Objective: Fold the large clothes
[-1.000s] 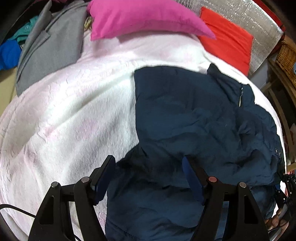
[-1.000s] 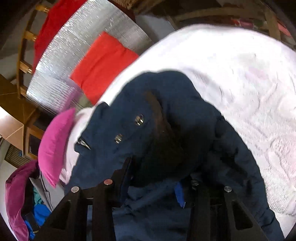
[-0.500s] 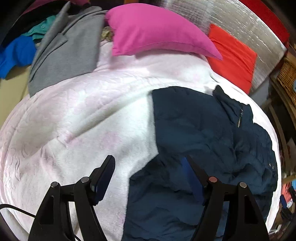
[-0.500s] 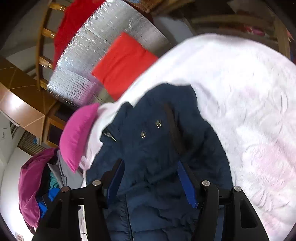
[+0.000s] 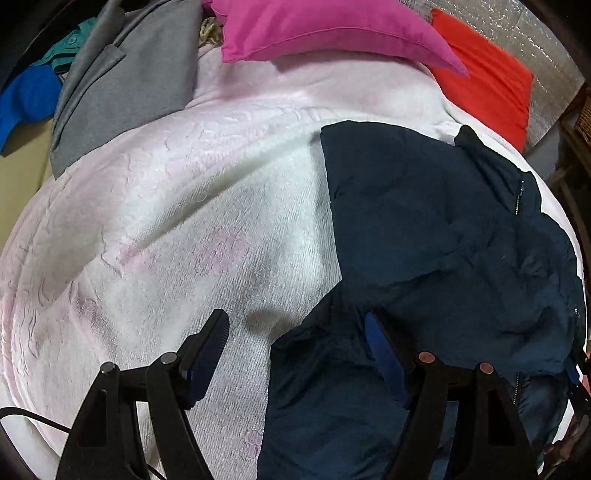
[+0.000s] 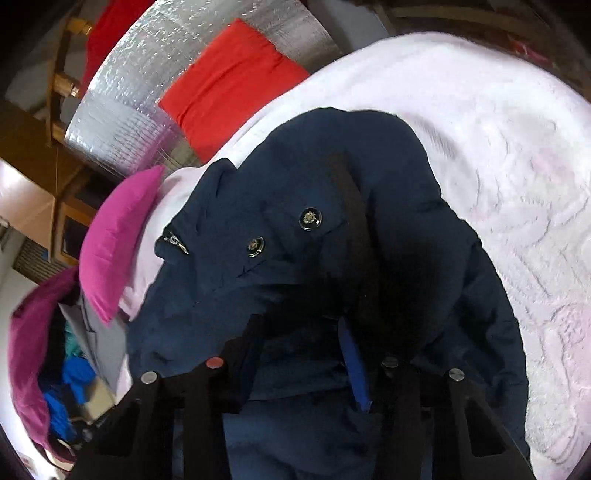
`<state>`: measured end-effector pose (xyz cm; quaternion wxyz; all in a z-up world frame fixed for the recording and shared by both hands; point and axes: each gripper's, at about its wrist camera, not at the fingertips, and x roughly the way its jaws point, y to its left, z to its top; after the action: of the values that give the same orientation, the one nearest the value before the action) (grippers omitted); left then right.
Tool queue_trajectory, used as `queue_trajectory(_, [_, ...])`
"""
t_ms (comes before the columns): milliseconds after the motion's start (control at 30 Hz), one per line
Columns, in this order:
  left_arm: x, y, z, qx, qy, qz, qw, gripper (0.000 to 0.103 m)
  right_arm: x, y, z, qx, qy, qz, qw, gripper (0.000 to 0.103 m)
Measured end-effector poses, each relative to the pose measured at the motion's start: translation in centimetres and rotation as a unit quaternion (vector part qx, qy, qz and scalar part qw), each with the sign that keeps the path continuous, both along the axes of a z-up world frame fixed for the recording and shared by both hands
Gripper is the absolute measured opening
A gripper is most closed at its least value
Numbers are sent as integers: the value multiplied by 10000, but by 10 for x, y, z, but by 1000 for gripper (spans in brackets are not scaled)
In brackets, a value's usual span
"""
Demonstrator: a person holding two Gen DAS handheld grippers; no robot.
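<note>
Covering most of both views, the bed [image 5: 192, 206] wears a white fleecy blanket with faint pink embossed patterns, soft and wrinkled. On its right half in the left wrist view lies the navy jacket [image 5: 436, 229], a quilted, puffy garment partly folded. Its long axis runs away from the camera, with the collar and zipper end toward the far pillows and the lower part under the camera. The near portion is bunched and creased, while the folded panel farther off lies flat with a straight left edge. In the right wrist view the jacket [image 6: 332, 221] shows two metal snap buttons and a dark strip running along its length.

Beyond the jacket, at the head of the bed, lie a magenta pillow [image 5: 325, 29] and an orange-red cushion [image 5: 487, 74], the cushion against a silver quilted foil panel [image 6: 192, 62]. A grey blazer [image 5: 125, 81] lies draped at the far left edge, beside blue and teal clothes [image 5: 26, 99].

The left hand-held gripper [image 5: 295, 332] is released, jaws wide apart, one finger over the blanket and the other over the jacket's edge. The right hand-held gripper [image 6: 299, 339] also stands parted over dark jacket folds, grasping nothing that can be seen.
</note>
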<state>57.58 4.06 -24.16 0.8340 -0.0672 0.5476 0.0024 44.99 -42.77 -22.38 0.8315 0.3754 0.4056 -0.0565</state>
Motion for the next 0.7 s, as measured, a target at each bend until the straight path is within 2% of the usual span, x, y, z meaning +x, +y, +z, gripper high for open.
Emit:
queue_trajectory(100, [-3, 0, 13, 44, -263, 27, 9996, 76, 0, 5, 14, -51, -44, 64, 10000, 47])
queue_trajectory(233, [-10, -12, 35, -60, -793, -209, 9966, 76, 2, 26, 38, -180, -533, 405, 9976, 47])
queue_trajectory(300, [-10, -21, 38, -147, -906, -411, 9949, 77, 7, 39, 45, -116, -741, 640, 9951, 47])
queue_trajectory(433, [-7, -45, 24, -120, -703, -797, 9943, 77, 23, 67, 35, 141, -692, 996, 9925, 47])
queue_trajectory(500, [-4, -53, 8, 37, -475, -908, 9947, 77, 32, 77, 18, 343, -473, 1103, 9922, 47])
queue_trajectory(533, [-3, -55, 4, 78, -431, -907, 9949, 80, 36, 81, 10, 384, -306, 1108, 9926, 47])
queue_trajectory(600, [-4, -54, 2, 114, -421, -880, 9952, 83, 37, 82, -5, 495, -114, 1024, 9934, 46])
queue_trajectory(700, [-6, -51, 8, 79, -429, -860, 9953, 83, 32, 80, -1, 476, -111, 1016, 9936, 46])
